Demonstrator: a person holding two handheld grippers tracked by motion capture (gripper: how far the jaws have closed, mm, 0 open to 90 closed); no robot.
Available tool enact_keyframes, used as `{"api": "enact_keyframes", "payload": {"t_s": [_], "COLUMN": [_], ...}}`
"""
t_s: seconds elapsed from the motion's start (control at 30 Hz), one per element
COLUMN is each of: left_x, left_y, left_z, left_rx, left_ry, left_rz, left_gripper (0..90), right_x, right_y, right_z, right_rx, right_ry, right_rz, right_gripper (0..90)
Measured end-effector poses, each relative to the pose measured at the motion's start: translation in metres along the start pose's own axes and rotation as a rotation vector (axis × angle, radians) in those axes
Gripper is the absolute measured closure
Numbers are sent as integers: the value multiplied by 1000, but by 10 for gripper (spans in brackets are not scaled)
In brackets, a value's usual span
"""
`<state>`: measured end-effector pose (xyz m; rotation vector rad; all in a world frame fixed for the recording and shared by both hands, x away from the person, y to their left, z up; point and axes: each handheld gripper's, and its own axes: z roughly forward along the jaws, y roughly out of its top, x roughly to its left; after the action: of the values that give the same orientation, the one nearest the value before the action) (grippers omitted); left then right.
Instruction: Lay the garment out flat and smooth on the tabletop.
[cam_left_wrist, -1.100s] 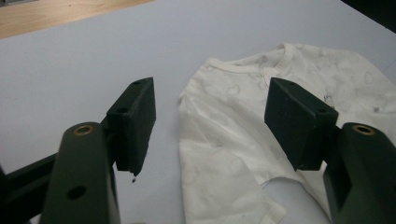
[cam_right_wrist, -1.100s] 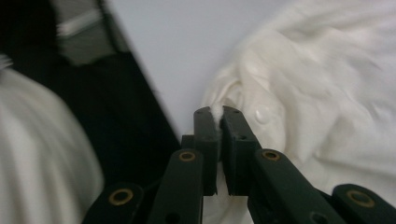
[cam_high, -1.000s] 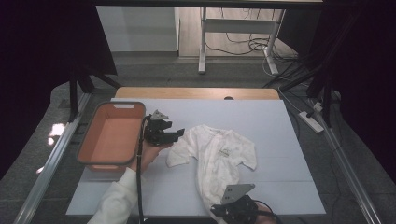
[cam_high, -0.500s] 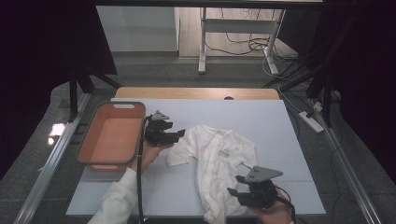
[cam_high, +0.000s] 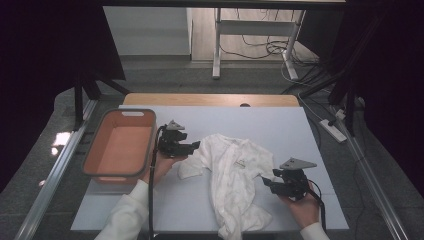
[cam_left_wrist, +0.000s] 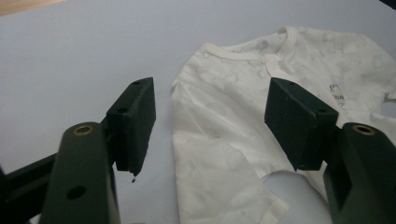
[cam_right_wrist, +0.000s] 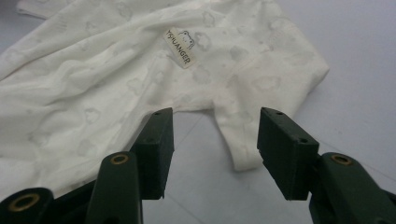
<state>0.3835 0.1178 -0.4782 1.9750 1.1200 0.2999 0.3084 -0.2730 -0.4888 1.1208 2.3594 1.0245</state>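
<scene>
While your two grippers flank it, the white baby garment lies spread on the pale tabletop.

Your left gripper sits just beside one short sleeve, jaws spread wide with nothing between them; in the left gripper view that sleeve lies on the tabletop between the two jaws. Your right gripper is at the garment's other side, jaws likewise apart and holding nothing; in the right gripper view the other sleeve's cuff lies just ahead of the gap, with a small sewn label farther up the cloth. The garment's lower end reaches the tabletop's near edge. An orange basket stands at your left, apart from the garment.
</scene>
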Motion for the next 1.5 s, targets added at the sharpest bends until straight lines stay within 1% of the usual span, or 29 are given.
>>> {"api": "enact_keyframes", "payload": {"t_s": [0.17, 0.3, 0.4, 0.47, 0.57, 0.63, 0.73, 0.8, 0.93, 1.0, 1.03, 1.1, 1.17, 1.2, 1.27, 1.33, 1.4, 1.43, 1.5], "left_x": [0, 0, 2, 3, 1, -1, -1, -1, -2, -2, -2, -3, -3, -3, -3, -3, -4, -3, -3], "left_y": [-1, -3, -6, -8, -9, -10, -11, -13, -17, -17, -17, -17, -17, -17, -17, -16, -15, -15, -14], "left_z": [4, 10, 17, 21, 24, 25, 28, 31, 36, 37, 37, 36, 35, 35, 34, 33, 30, 29, 28], "left_rx": [15, 31, 55, 76, 88, 93, 108, 122, 153, 152, 149, 143, 144, 145, 142, 133, 121, 119, 111], "left_ry": [0, 10, 14, 13, 9, 6, 1, -6, -4, -5, -4, -3, -2, -2, -1, 0, 5, 4, 6], "left_rz": [2, -2, -9, 1, 10, 17, 22, 23, 32, 31, 31, 28, 29, 30, 31, 33, 31, 33, 28], "left_gripper": [343, 342, 341, 342, 352, 355, 356, 360, 365, 364, 364, 364, 364, 364, 361, 359, 360, 360, 360], "right_x": [-6, -15, -23, -30, -40, -44, -47, -48, -46, -45, -45, -46, -46, -46, -45, -44, -40, -35, -22], "right_y": [2, 1, 0, 0, 0, -1, -4, -5, -3, -3, -3, -3, -1, 0, 2, 5, 14, 22, 34], "right_z": [8, 9, 9, 8, 7, 8, 11, 14, 23, 29, 31, 35, 36, 36, 35, 30, 19, 11, 2], "right_rx": [3, -2, -5, -8, -14, -10, 6, 13, 35, 48, 50, 55, 57, 63, 65, 48, -1, -39, -84], "right_ry": [-16, -33, -51, -64, -77, -75, -69, -56, -44, -35, -27, -8, 11, 13, 5, -7, -29, -39, -36], "right_rz": [0, 22, 43, 57, 84, 98, 99, 100, 85, 79, 79, 68, 67, 60, 48, 50, 47, 33, -7], "right_gripper": [444, 443, 443, 442, 443, 442, 444, 455, 507, 555, 588, 724, 825, 864, 879, 881, 881, 881, 880]}}
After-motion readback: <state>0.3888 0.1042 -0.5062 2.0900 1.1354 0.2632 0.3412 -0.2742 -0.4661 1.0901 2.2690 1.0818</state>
